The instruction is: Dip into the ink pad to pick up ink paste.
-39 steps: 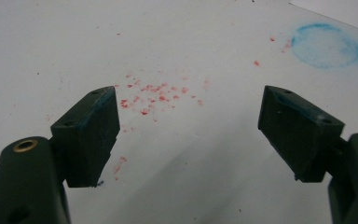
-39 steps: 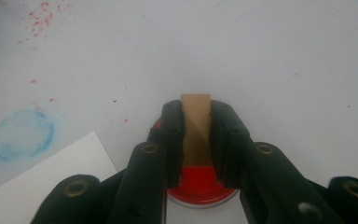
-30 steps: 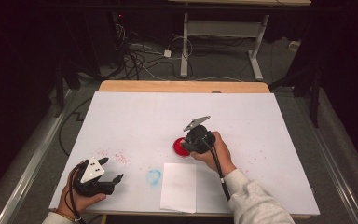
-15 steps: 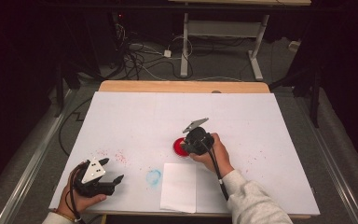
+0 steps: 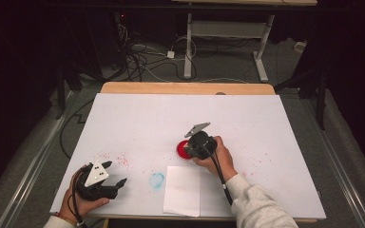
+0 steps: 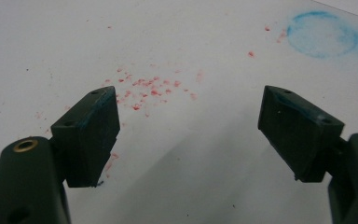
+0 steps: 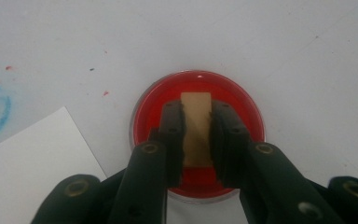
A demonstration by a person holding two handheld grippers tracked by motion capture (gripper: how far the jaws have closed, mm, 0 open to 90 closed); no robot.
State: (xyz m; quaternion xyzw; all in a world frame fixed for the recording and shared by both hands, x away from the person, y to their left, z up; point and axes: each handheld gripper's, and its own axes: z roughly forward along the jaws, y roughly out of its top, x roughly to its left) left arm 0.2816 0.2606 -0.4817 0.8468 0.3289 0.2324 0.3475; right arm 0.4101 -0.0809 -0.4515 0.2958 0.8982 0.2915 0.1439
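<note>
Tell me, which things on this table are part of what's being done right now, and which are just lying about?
In use:
right gripper, shut on a tan block
red dish under that block
white paper sheet beside the dish

Lying about:
left gripper, open, holding nothing
blue ring stain
red specks

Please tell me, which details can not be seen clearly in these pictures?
- Lower end of the tan block held by the right tool: its tips cover it in the right gripper view, so contact with the red dish is unclear.
- The red dish in the high view: the right tool hides part of it.
- The white sheet: cut off by the frame edge in the right gripper view.
</note>
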